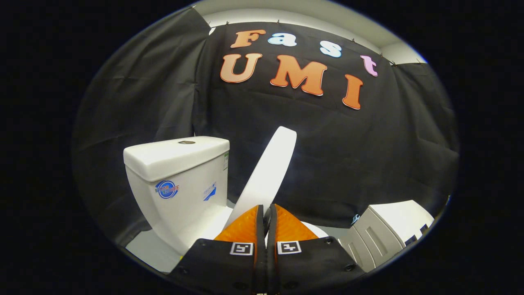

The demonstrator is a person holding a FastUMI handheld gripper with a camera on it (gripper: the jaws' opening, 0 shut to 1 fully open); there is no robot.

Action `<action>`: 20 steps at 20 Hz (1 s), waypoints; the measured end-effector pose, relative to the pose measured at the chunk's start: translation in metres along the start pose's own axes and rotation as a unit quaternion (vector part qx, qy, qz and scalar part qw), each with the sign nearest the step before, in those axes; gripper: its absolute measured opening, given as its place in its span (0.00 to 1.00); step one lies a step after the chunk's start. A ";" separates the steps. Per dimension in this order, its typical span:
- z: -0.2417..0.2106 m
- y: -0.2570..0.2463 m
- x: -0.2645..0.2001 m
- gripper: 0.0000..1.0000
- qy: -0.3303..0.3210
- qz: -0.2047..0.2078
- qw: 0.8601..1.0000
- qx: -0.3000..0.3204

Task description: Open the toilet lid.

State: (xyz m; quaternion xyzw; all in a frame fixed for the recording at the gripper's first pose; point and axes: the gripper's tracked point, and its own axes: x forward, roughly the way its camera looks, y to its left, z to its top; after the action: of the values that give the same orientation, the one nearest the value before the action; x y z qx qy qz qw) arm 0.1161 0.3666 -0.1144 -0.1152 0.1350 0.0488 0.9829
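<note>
Booth wall: black cloth across the whole upper frame, behind everything.

Toilet tank (176, 180), left of centre: white, flush button on top. Round blue sticker and a smaller blue mark on its front, plus a strip label down its right edge; the writing is too small and blurred to read, so log no brand.

Toilet lid (268, 172), centre frame: raised well off the bowl, seen nearly edge-on, tilting from lower left to upper right, with its top edge clear of the tank. You look most of the way through the lift. Still to do: lean it back until it rests.

Grey-and-white cabinet (389, 231), lower right: no legible marking.

Claw (267, 211), bottom centre: your fingers sit nearly together just below the lid's lower end. I can't tell whether they pinch the rim or merely meet under it.
</note>
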 end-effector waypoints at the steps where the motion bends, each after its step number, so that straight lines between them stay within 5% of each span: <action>1: 0.002 0.006 -0.001 0.08 -0.004 0.003 1.000 -0.008; 20: 0.029 0.115 0.003 0.08 -0.055 0.077 0.983 -0.156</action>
State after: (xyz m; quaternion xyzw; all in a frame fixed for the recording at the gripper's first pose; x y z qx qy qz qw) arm 0.1120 0.4847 -0.1128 -0.2536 0.0804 0.1514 0.9520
